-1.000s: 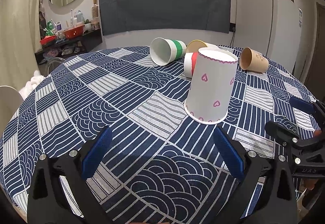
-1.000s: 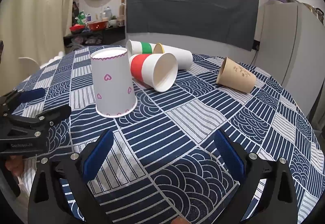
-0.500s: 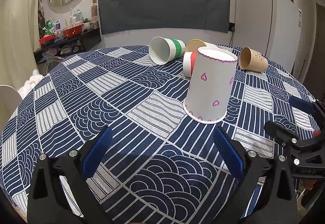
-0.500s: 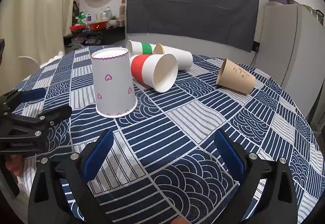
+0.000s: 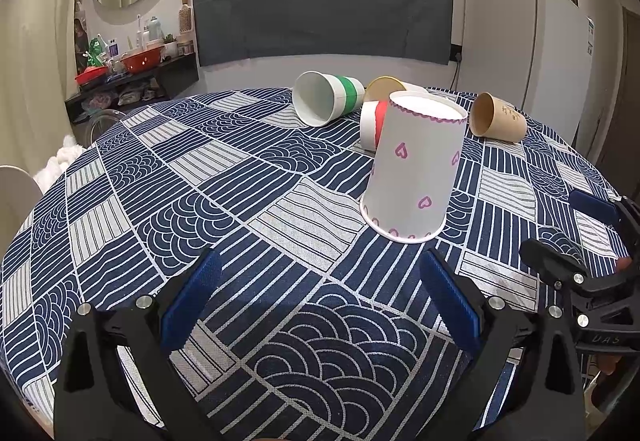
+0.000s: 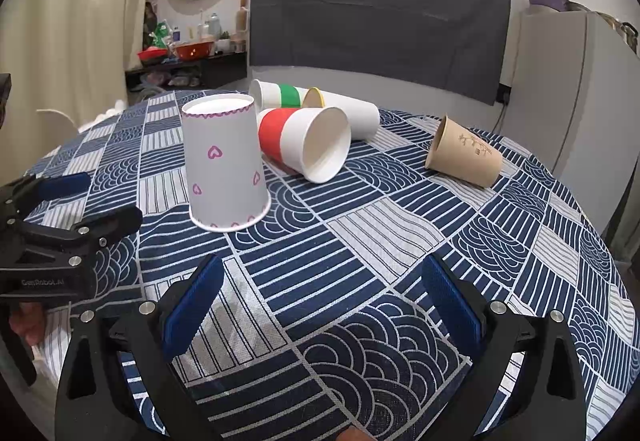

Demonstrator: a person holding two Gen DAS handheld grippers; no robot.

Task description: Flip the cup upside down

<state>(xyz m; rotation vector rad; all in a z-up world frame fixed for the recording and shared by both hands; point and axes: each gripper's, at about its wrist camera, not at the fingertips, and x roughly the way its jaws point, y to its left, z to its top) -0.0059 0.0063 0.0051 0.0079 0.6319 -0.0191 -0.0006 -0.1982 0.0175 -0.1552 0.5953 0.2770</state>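
A white paper cup with pink hearts (image 5: 416, 165) stands upside down on the patterned tablecloth; it also shows in the right wrist view (image 6: 224, 165). Behind it lie a red-banded cup (image 6: 304, 145), a green-banded cup (image 5: 326, 103), a yellow-rimmed cup (image 6: 344, 109) and a brown cup (image 6: 464, 155), all on their sides. My left gripper (image 5: 320, 297) is open and empty, near the table's front, short of the heart cup. My right gripper (image 6: 320, 297) is open and empty, to the right of the heart cup.
The round table (image 5: 200, 177) has a blue and white cloth. A dark panel (image 5: 320, 1) and a white fridge (image 5: 532, 49) stand behind. A shelf with bottles and a red bowl (image 5: 140, 61) is at the back left. A chair back (image 5: 12, 193) is at the left edge.
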